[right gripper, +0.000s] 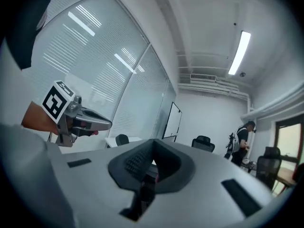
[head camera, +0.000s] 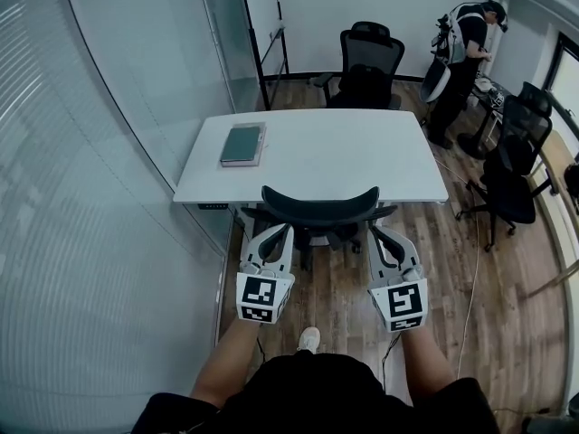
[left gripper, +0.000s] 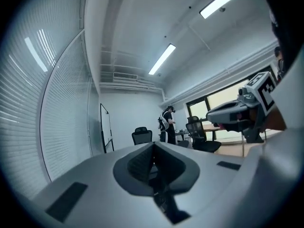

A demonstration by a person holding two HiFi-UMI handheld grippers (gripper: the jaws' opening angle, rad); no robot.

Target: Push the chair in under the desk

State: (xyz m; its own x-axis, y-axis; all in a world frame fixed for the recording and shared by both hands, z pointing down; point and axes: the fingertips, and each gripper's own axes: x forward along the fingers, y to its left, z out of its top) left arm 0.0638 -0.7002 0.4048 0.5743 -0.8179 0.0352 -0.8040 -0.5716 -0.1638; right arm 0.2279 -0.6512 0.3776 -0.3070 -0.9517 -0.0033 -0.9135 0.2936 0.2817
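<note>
A grey notebook [head camera: 242,144] lies on the left part of the white counter [head camera: 362,156]. The left tongs [head camera: 281,231], pressed together on nothing, point at the left end of the black chair [head camera: 319,208] backrest. The chair stands at the counter's near edge, its seat partly under the top. The right tongs [head camera: 374,231], likewise pressed together and empty, point at the backrest's right end. A person [head camera: 461,61] stands at far right.

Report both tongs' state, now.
Left tongs: closed, holding nothing.
Right tongs: closed, holding nothing.
</note>
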